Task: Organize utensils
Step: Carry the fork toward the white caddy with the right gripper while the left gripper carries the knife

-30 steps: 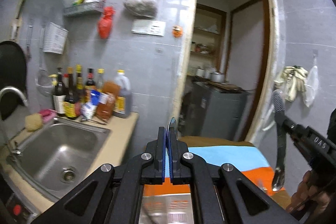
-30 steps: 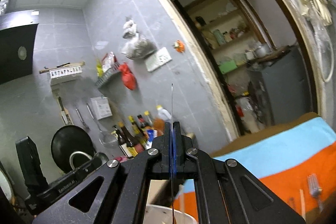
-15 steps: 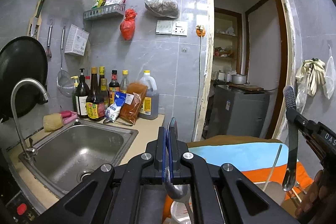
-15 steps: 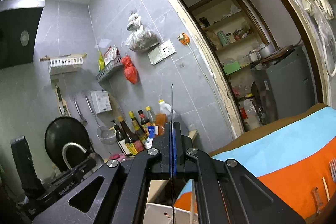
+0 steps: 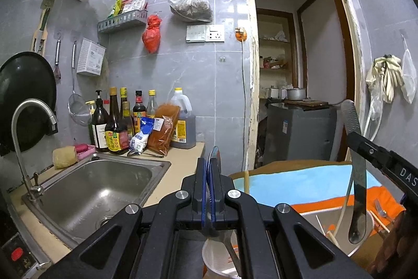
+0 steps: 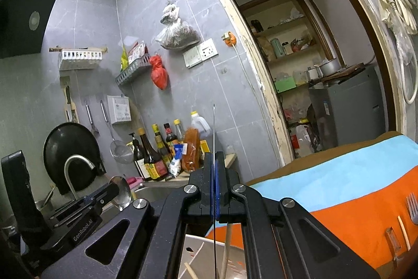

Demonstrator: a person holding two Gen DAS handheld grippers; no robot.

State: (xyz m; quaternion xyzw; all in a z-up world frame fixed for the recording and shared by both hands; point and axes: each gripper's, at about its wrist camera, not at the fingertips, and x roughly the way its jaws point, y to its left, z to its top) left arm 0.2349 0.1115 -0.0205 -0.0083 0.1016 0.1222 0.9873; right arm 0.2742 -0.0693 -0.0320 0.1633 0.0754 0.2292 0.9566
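At the far left the stainless steel sink (image 5: 96, 190) sits sunk in the beige worktop (image 5: 183, 161), with its curved metal tap (image 5: 26, 127) at the rim and a row of dark sauce bottles (image 5: 117, 127) against the grey tiled wall. In the middle the left gripper (image 5: 208, 190) has its jaws closed on a shiny metal spoon (image 5: 213, 161): the handle's edge rises just above the blue pads, and the rest of the spoon slants down below the jaws into a white plastic cup (image 5: 216, 260). The right wrist view shows the rounded end of the spoon sticking out of the left gripper beside the tap. To the right lies a blue and orange cloth (image 5: 300, 182), and on it a grey rectangular tray (image 5: 324, 218) holding pale chopsticks (image 5: 339, 213). Farther right the right gripper (image 6: 214, 184) has its jaws shut tight on a flat, dark metal knife (image 5: 355, 174), which hangs nearly upright, its lower tip over the tray. At the far right a silver fork (image 6: 412, 205) and a loose chopstick (image 6: 403, 232) lie on the orange part of the cloth
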